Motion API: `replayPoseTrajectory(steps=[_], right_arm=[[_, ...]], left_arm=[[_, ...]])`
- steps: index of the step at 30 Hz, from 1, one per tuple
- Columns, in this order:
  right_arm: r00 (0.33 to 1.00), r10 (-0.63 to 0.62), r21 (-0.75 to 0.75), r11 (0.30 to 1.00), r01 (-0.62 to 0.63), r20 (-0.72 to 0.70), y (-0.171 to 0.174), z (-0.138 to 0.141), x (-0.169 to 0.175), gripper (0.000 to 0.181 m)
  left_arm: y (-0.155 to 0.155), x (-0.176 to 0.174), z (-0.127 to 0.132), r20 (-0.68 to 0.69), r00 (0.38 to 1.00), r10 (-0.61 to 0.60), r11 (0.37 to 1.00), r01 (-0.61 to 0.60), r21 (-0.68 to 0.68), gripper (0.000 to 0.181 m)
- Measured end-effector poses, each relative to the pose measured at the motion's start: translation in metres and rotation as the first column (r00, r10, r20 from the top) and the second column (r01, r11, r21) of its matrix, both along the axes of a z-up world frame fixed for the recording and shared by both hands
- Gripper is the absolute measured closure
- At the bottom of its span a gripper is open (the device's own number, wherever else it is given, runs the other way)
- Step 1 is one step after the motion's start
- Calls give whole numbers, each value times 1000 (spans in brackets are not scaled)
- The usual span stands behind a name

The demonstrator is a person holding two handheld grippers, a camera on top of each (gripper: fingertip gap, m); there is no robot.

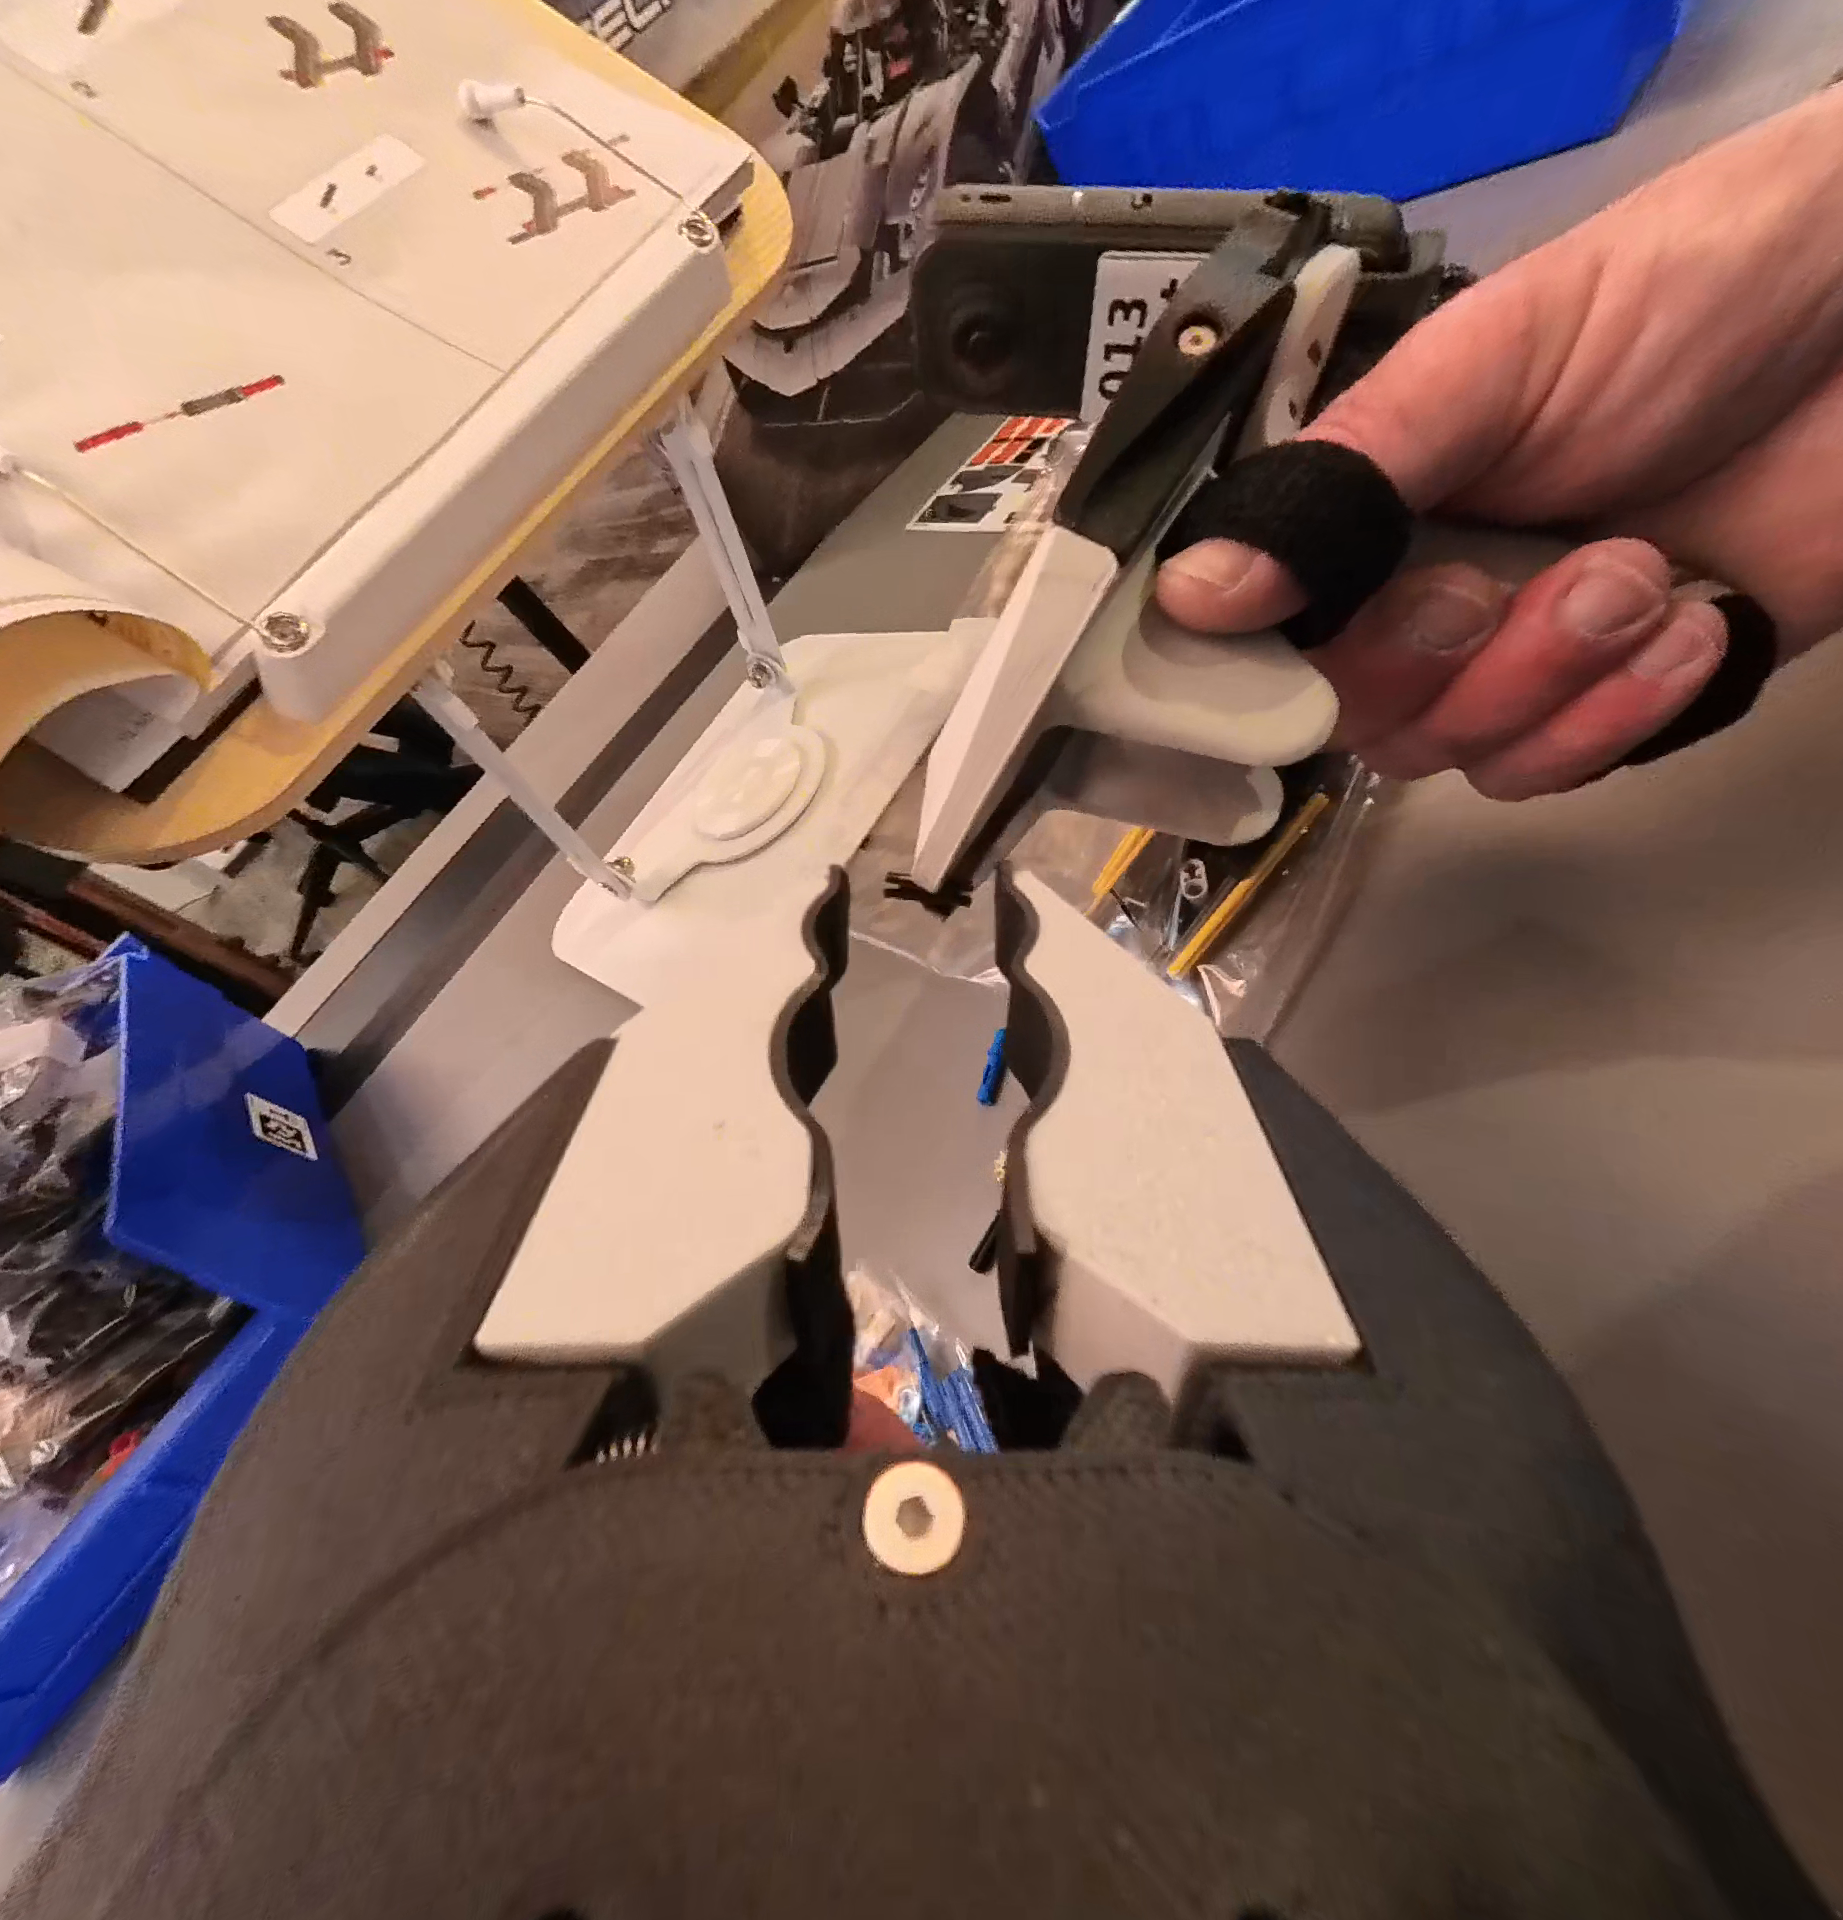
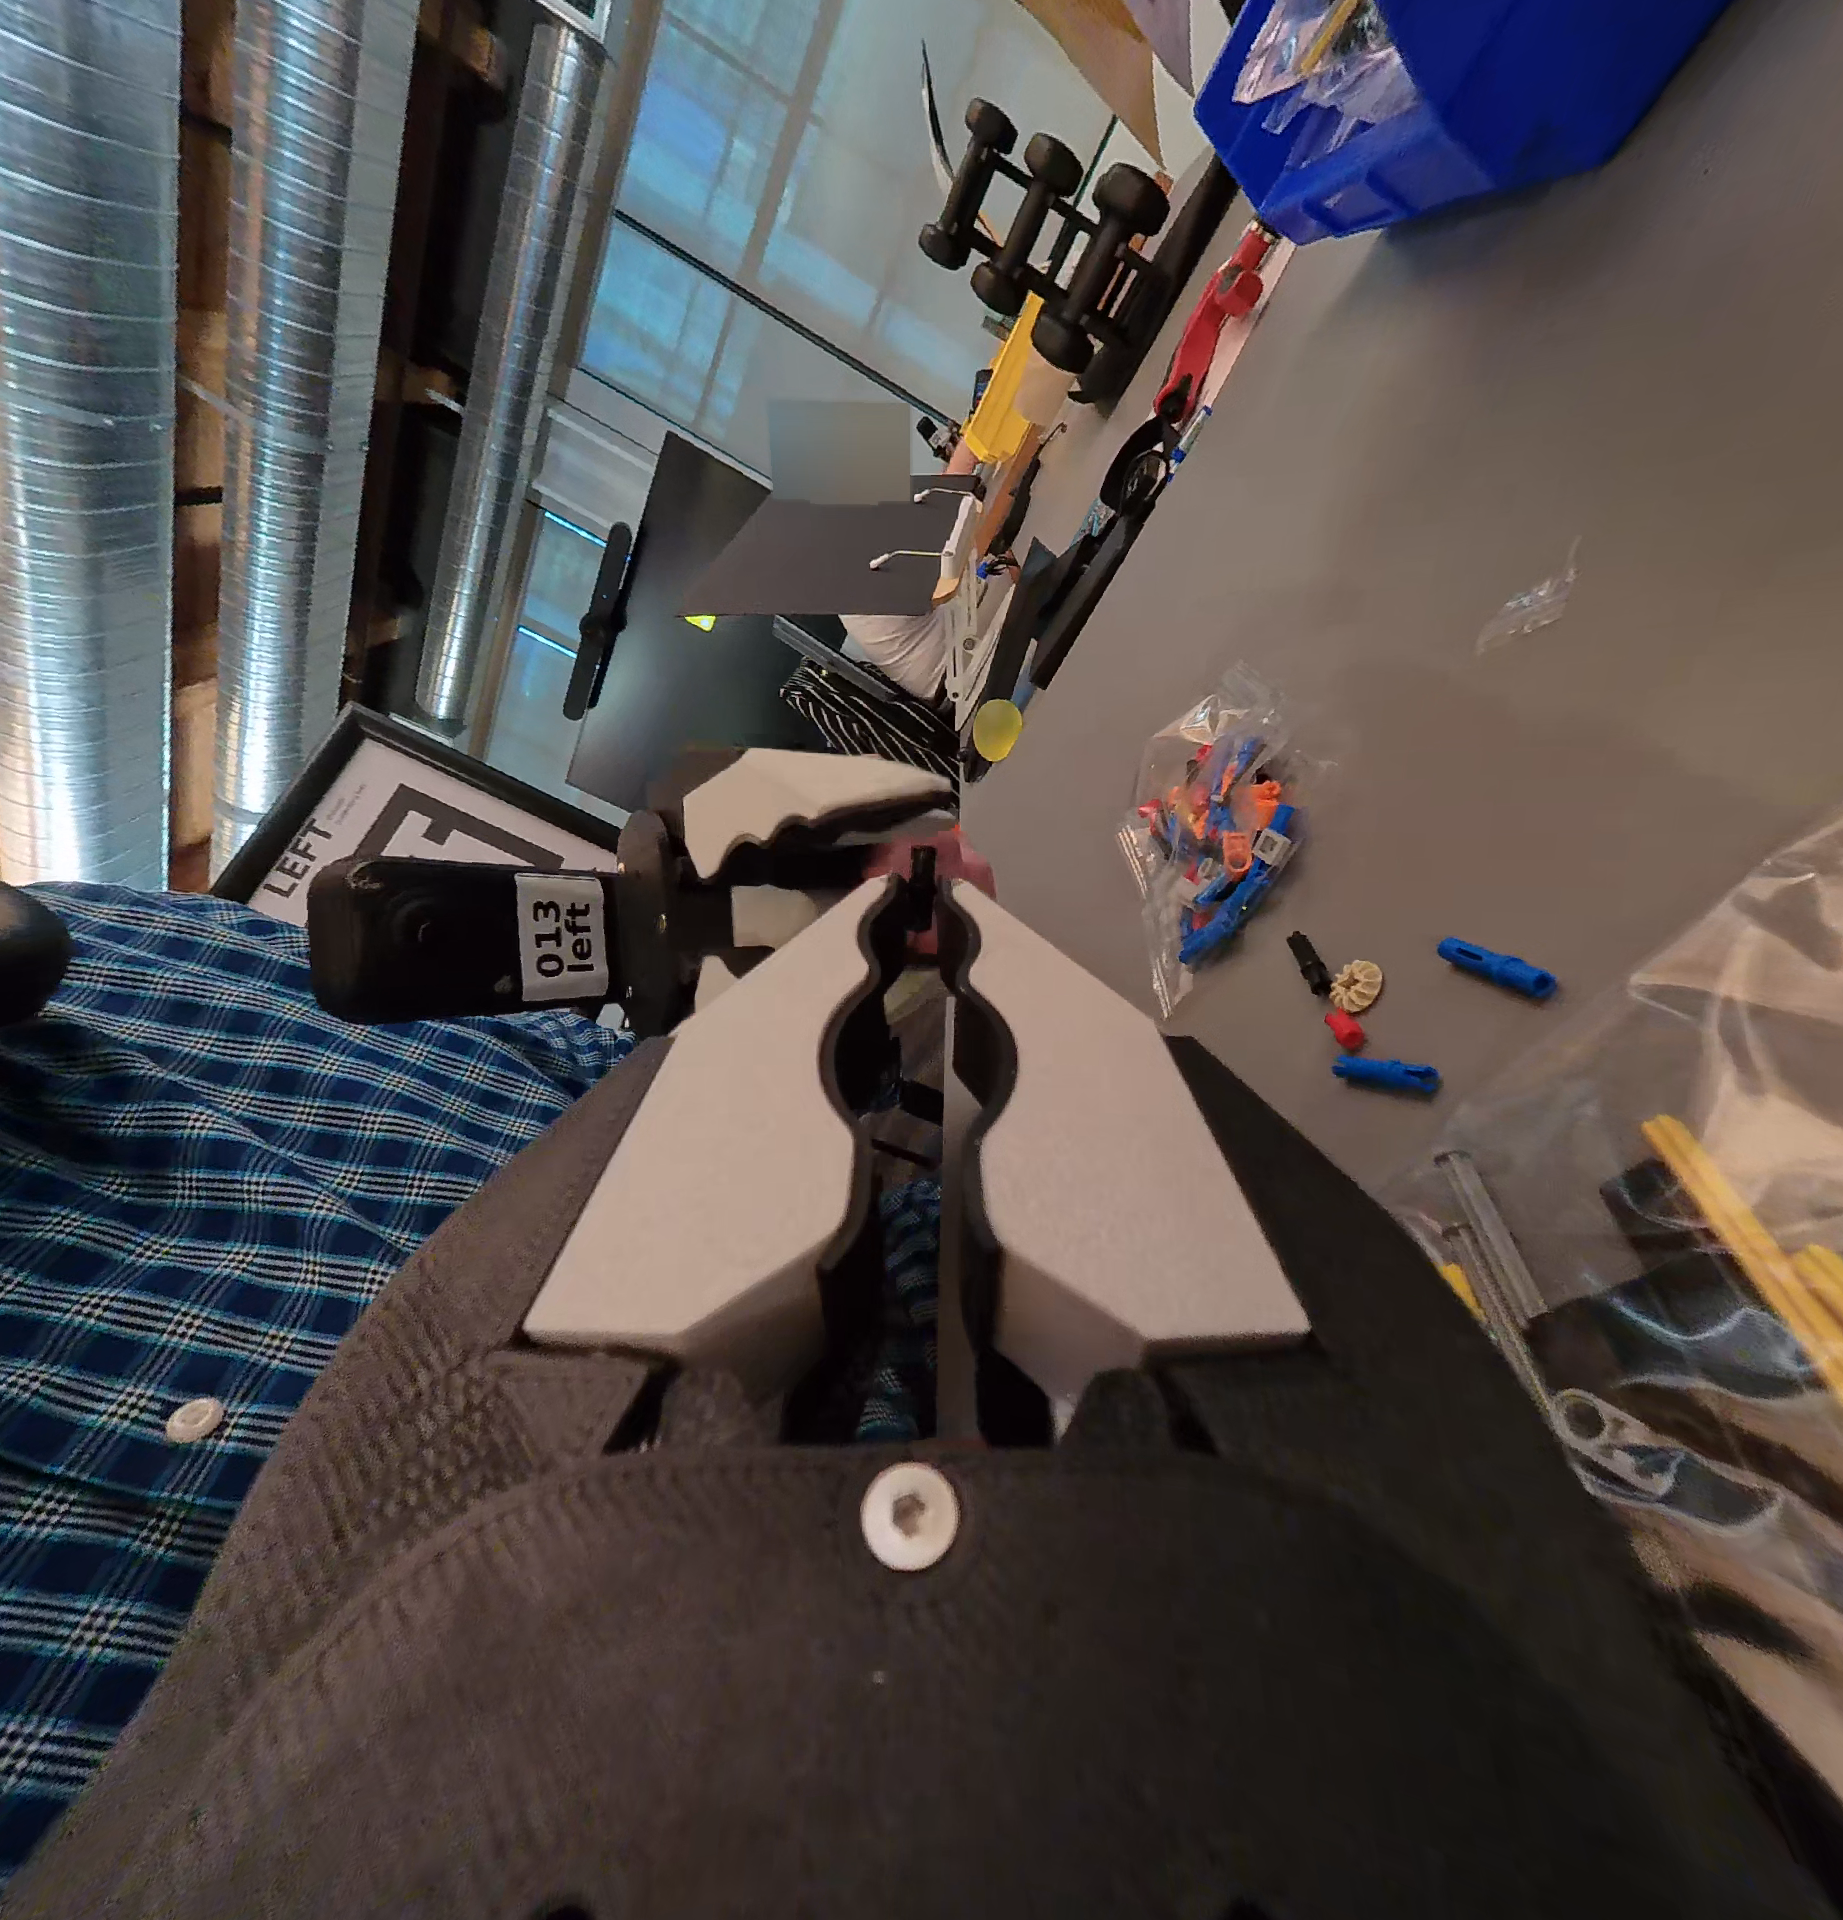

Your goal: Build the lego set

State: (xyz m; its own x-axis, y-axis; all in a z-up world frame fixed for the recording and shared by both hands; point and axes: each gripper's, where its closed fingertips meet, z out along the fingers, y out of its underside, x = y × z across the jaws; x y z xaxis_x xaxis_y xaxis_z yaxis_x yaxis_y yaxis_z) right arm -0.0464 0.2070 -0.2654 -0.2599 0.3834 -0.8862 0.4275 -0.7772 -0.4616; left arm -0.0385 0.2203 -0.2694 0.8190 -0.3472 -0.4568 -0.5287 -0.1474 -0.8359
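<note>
Here my right hand-held gripper [image 2: 919, 883] pinches a small black lego pin [image 2: 920, 871] at its fingertips, above the grey worktop [image 2: 1519, 436] edge; my left hand-held gripper [image 1: 917, 914] gapes apart, holding nothing.

The left claw [image 1: 922, 914] has its two white fingers spread apart, with a wide gap between them and nothing in the gap. Just past its tips, the right claw [image 1: 943, 888] points down toward it, its fingers squeezed on a tiny black piece [image 1: 922, 889]. A bare hand [image 1: 1582, 499] with black finger sleeves grips the right claw's handle, up and to the right of the left claw.
</note>
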Motion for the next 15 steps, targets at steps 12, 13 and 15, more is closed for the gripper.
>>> replayPoseTrajectory(steps=[12,13,15], right_arm=[[1000,12,-10,1000,-12,3,0,1,2,172],[1000,2,-11,1000,-2,4,2,1,2,168],[1000,-13,-7,1000,13,3,7,3,3,165]], left_arm=[[-2,3,2,19,1000,-19,1000,18,12,167],[-2,2,4,57,998,-11,1000,10,14,167],[-1,-2,9,124,992,4,1000,-6,20,167]])
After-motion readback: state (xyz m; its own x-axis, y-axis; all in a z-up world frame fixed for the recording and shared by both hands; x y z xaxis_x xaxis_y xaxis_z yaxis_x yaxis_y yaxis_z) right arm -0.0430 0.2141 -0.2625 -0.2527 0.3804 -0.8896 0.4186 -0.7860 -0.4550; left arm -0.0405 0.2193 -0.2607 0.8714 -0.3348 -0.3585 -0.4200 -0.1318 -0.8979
